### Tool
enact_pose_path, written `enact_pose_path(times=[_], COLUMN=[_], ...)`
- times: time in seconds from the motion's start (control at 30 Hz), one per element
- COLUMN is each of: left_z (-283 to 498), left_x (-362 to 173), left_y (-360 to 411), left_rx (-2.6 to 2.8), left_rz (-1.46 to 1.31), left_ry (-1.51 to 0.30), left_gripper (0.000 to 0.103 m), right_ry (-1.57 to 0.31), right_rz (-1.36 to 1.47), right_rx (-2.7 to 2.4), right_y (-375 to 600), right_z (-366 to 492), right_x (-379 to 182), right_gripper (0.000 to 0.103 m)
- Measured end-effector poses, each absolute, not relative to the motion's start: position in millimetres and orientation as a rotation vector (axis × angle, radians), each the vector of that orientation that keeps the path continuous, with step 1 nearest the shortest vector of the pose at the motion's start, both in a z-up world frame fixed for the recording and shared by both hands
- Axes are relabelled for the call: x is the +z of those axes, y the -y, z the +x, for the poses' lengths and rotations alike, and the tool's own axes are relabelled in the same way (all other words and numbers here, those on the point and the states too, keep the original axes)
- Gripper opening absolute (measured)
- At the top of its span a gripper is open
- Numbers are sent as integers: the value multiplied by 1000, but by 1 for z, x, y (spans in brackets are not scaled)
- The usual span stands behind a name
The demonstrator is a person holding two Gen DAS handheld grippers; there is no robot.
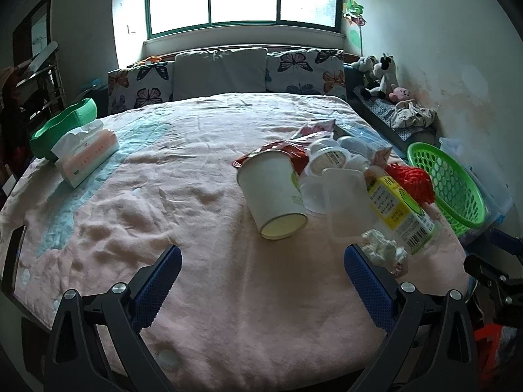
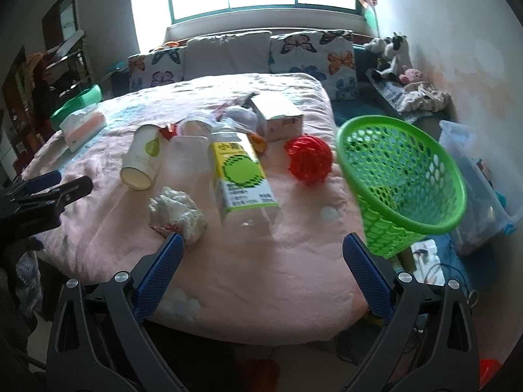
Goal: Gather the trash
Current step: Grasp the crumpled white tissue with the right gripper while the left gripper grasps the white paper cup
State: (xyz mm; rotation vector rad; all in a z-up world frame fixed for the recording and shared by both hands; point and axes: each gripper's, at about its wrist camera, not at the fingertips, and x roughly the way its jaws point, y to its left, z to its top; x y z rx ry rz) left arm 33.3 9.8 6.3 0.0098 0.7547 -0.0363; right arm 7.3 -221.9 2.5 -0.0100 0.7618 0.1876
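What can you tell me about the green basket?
The green basket looks like bright plastic, round, with walls full of little holes and a smooth rim. It sits tipped over at the right edge of the pink bed, its open mouth facing the trash pile. It looks almost empty, with perhaps one yellowish thing inside. A red ball lies beside it, not touching. No gripper holds it.

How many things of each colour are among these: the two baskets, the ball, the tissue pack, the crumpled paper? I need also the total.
Green: 2, the mesh basket and the solid basket
Red: 1, the ball
Pink: 1, the tissue pack
White: 1, the crumpled paper
Total: 5
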Motion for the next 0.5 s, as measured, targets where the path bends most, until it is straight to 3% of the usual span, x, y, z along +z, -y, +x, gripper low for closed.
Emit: enact_pose_path(times=[0.5], left_z=[45], left_x=[12], left_y=[-47], left_rx=[35], left_rz=[-42], left_ry=[-758], left_gripper=[96], right_ry=[-770], right_rz=[-68], right_rx=[362], right_y=[165], right_z=[26], right_x=[-4], right_gripper=[85])
